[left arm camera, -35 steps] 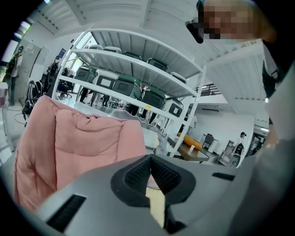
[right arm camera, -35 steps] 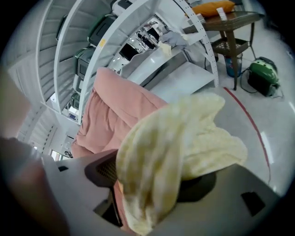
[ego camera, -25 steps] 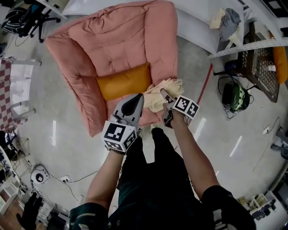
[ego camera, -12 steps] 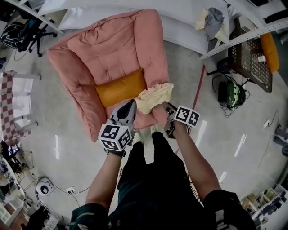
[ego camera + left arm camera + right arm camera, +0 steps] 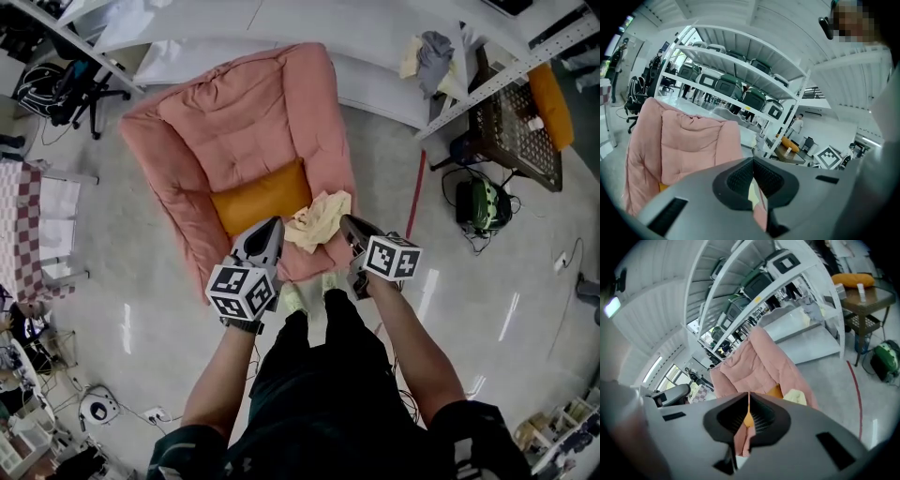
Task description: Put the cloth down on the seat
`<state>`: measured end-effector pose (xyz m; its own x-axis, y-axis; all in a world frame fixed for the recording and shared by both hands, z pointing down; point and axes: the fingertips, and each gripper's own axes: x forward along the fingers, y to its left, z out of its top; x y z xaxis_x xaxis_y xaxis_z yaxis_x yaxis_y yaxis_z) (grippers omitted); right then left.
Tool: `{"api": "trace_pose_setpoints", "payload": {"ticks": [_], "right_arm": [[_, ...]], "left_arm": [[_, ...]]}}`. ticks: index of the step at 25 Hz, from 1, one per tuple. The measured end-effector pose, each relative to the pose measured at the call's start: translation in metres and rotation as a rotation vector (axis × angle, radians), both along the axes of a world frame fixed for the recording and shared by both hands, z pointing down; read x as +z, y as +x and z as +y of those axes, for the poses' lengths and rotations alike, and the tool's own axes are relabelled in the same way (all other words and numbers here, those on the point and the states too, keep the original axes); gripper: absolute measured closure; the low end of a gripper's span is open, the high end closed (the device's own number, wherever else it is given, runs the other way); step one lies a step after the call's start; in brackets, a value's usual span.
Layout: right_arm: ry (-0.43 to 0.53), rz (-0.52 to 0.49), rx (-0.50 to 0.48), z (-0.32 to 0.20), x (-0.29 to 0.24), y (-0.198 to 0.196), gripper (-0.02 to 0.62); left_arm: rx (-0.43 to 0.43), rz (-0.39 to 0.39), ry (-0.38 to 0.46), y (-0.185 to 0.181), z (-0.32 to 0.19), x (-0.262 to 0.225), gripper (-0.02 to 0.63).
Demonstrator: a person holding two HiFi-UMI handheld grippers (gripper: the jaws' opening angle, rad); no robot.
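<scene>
Cloth (image 5: 319,218): crumpled on the seat (image 5: 309,262), beside the orange cushion (image 5: 258,199). Left fingers (image 5: 267,239) shut, empty; right fingers (image 5: 356,234) closing fully together, empty. Could slide forward onto the floor (image 5: 469,309) if snagged or brushed.

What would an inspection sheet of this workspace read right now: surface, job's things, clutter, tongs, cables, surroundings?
Surface: pink padded seat on a glossy grey floor.
Job's things: pale yellow cloth lies crumpled on the seat's front, beside an orange cushion.
Clutter: clothes heaped on the white platform behind the seat.
Tongs: left tongs and right tongs are both shut and empty, one on each side of the cloth.
Cables: black leads on the floor by a green device.
Surroundings: white shelving, small table, office chair.
</scene>
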<state>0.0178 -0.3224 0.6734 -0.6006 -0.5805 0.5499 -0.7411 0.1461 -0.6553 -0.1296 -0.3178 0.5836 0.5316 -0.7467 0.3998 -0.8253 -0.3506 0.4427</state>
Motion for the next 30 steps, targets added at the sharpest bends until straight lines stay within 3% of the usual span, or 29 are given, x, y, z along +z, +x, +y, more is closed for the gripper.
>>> {"api": "trace_pose_setpoints", "payload": {"ticks": [7, 12, 30], "right_arm": [[0.249, 0.122, -0.088, -0.007, -0.086, -0.016, 0.583], [0.397, 0.169, -0.106, -0.002, -0.148, -0.026, 0.584], [0.709, 0.152, -0.123, 0.007, -0.306, -0.058, 0.591]], "left_arm": [[-0.041, 0.012, 0.014, -0.024, 0.008, -0.046, 0.6], [-0.033, -0.051, 0.08, -0.047, 0.018, -0.094, 0.6], [-0.058, -0.087, 0.321, -0.09, 0.036, -0.238, 0.6]]}}
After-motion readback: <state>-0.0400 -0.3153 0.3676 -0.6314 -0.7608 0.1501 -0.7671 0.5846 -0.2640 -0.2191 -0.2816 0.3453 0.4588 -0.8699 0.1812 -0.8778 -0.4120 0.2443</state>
